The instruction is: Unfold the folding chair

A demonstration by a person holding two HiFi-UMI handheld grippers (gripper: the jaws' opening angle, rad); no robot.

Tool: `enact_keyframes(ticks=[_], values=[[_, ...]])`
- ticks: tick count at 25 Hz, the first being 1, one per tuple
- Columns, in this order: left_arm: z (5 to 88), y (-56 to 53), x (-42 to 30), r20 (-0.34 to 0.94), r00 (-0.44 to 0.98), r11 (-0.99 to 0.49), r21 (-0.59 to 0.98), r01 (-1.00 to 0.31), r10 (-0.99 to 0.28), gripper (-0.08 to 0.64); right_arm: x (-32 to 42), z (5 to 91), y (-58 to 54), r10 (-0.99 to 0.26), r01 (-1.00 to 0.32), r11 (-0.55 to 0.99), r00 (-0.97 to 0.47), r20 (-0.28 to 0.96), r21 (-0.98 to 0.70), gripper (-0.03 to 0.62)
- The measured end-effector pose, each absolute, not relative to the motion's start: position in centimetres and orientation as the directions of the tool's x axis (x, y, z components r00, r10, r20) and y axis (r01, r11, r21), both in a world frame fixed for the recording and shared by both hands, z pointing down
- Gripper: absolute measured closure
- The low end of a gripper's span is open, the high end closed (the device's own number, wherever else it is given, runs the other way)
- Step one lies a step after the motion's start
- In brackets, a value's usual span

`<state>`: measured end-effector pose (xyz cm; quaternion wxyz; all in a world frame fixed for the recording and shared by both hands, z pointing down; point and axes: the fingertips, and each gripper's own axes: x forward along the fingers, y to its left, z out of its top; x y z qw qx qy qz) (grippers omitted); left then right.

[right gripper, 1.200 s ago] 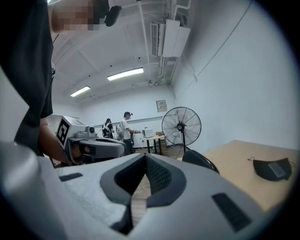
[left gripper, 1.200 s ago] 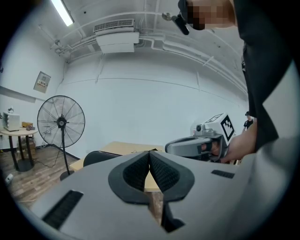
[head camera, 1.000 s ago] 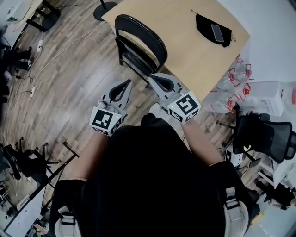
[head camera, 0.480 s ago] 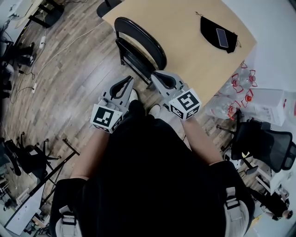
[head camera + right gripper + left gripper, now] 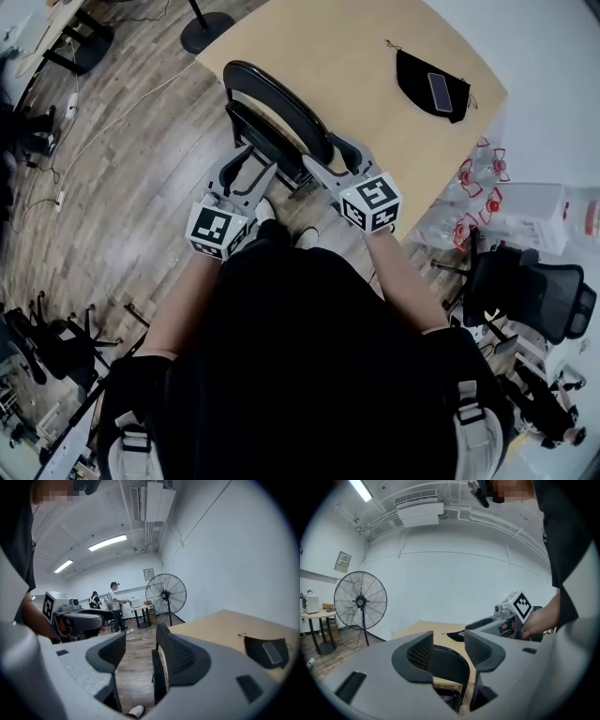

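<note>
By the folding chair (image 5: 281, 101), left gripper (image 5: 246, 164), right gripper (image 5: 330, 156) just opened, both empty — seat partly hidden

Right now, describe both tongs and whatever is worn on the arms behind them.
The left tongs and right tongs are light grey plastic with curved jaws, dark ribbed pads, and a white cube of black square markers at the rear. The person wears a black short-sleeved top. Both jaws have just been opening, with the folding chair showing in each gap, ungripped.

Wood-plank floor (image 5: 141, 169), tan table (image 5: 375, 103), pedestal fan (image 5: 360, 603) near white wall (image 5: 454, 583), ceiling strip lights (image 5: 107, 542)
</note>
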<state>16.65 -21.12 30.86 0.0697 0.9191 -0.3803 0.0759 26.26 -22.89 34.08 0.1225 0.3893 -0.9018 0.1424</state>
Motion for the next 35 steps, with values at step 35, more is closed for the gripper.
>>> enact_keyframes(ticks=[35], values=[[41.7,-36.4,10.2,0.337,0.697,-0.653,0.250,-0.715,-0.633,0.218,23.7,50.5,-36.3,-0.375,-0.767,0.634,-0.419,0.827,-0.100,0.340]])
